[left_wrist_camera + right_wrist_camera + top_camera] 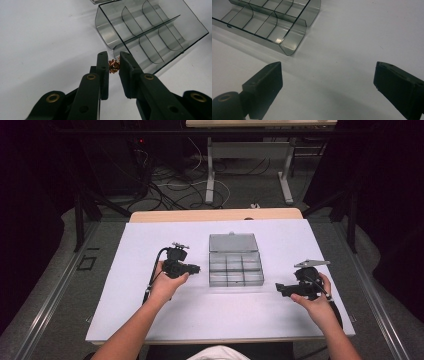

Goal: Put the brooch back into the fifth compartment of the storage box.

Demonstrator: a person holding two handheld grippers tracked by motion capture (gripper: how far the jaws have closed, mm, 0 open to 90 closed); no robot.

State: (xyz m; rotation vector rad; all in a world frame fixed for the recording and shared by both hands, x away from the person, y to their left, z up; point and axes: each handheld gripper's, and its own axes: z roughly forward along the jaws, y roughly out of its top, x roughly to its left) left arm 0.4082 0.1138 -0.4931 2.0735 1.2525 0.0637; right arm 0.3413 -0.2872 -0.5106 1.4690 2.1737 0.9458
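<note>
Left hand-held gripper (114, 65): you pinched a small copper-coloured part (113, 67), just beside the box's near corner
Right hand-held gripper (327, 80): you held it wide, empty, above the tabletop (150, 240)
Compartment box (235, 265): clear, open, empty
Handling: the part looked light, rigid, likely slippery; you should grip its middle

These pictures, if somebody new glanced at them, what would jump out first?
Probably the clear divided box, lid open, at the middle of the white table, its compartments looking empty. Next, the small coppery piece pinched between the jaws of the left gripper, just short of the box's near corner. The right gripper hangs wide open over bare table beside the box.
</note>
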